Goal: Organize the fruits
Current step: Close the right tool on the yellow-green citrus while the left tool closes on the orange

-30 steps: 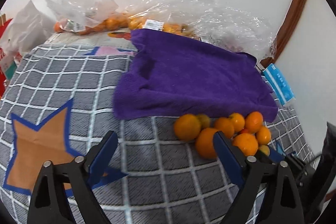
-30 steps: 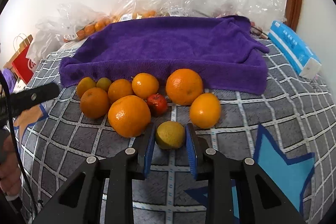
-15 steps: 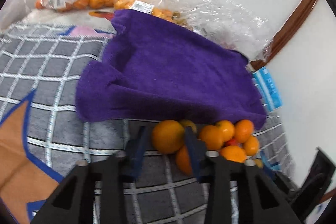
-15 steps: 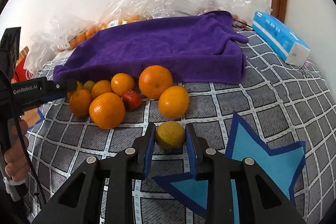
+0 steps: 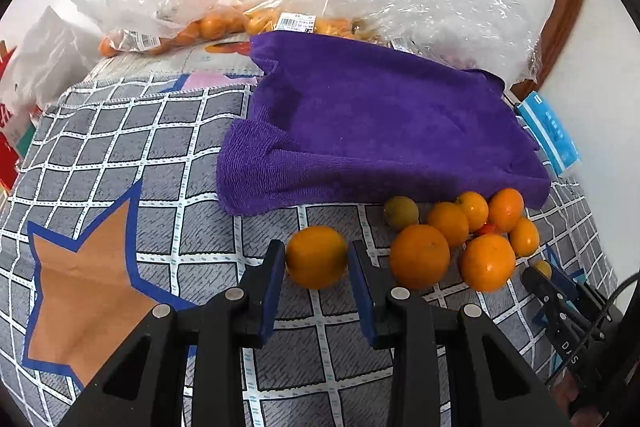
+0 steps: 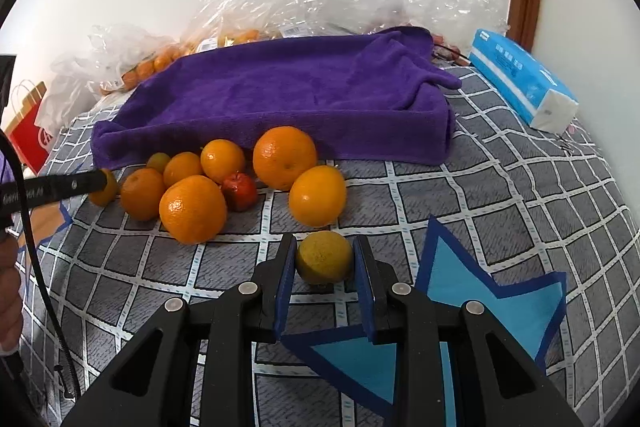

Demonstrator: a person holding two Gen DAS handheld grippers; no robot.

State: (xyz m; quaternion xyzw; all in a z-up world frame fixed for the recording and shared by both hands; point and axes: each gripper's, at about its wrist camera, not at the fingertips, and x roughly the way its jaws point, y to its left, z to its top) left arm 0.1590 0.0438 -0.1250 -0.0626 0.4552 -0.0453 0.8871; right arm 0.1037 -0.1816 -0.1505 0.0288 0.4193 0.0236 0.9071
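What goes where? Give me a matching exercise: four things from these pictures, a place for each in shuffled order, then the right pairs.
Things
1. lone orange
2. yellow-green fruit
3. small red fruit
4. blue tissue pack

Places
A. right of the purple towel
B. between the left gripper's pads
C. among the piled oranges
D. between the right gripper's pads

Pairs: 1-B, 2-D, 3-C, 4-A

Fruit pile [image 6: 224, 183] lies before the towel [image 6: 288, 95].
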